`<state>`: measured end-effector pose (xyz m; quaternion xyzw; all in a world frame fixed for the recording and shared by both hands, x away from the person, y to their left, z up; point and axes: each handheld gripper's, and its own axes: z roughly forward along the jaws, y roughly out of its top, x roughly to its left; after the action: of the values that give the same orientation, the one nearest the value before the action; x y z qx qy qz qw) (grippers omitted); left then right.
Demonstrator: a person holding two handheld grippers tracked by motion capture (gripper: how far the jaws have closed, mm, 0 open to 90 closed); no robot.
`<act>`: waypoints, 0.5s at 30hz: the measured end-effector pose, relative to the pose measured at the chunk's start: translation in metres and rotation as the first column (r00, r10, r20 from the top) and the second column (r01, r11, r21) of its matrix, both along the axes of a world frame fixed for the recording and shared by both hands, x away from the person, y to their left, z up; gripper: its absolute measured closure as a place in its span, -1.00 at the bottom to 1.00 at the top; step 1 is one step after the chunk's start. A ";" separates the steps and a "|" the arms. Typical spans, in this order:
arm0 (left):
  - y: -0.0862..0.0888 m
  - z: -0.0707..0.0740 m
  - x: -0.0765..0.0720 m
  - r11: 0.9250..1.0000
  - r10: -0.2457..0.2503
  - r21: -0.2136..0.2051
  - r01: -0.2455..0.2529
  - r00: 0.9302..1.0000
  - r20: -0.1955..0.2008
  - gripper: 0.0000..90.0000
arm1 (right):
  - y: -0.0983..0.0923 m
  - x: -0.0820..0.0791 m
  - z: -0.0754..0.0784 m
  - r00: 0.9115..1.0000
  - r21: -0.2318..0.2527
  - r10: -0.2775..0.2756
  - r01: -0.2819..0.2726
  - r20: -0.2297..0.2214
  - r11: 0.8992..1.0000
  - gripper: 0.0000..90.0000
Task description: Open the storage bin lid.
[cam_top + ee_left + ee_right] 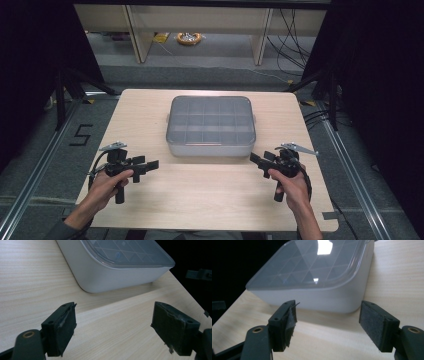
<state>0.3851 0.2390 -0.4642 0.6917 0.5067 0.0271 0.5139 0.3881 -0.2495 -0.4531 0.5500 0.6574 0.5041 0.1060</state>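
Holding a gripper in each hand, the person has both tools low over the near half of the table (150,200), the left gripper (150,165) at about eight o'clock from the table's middle and the right gripper (256,160) at about four o'clock. Both point inward toward each other and toward the box; each has its jaws spread apart with only bare wood between the pads (63,332), so nothing is gripped. Beyond them, at twelve o'clock from the gap between the tools, the compartment box (210,126) sits flat near the table's centre, its clear lid (210,120) seated over a grid of cells above a pale grey base; whether the cells hold anything I cannot tell. Each gripper looks at a near corner of the box. My worry from here: the base walls are smooth and rounded, so a pinch on one corner could slip or skew the box, and uneven pressure from the two sides could push it across the wood or lever the lid off crooked. Farther back, shelving (200,30) and cables (290,35) stand on the floor
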 end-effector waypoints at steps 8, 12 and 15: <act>0.000 0.002 0.016 0.999 -0.025 -0.020 0.025 1.000 -0.014 -0.61 | -0.004 0.022 0.006 0.999 0.006 -0.039 0.039 -0.004 0.999 -0.29; -0.001 0.007 0.025 1.000 -0.008 -0.023 0.008 1.000 -0.009 -0.61 | -0.006 0.033 0.006 0.998 0.008 -0.058 0.058 -0.011 0.998 -0.29; -0.004 0.010 0.033 1.000 0.007 -0.025 -0.007 1.000 0.000 -0.61 | -0.007 0.042 0.007 0.998 0.023 -0.065 0.066 -0.023 0.998 -0.29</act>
<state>0.4177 0.2354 -0.4544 0.6833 0.5095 0.0226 0.5225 0.4300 -0.2568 -0.4464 0.5781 0.6343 0.5018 0.1084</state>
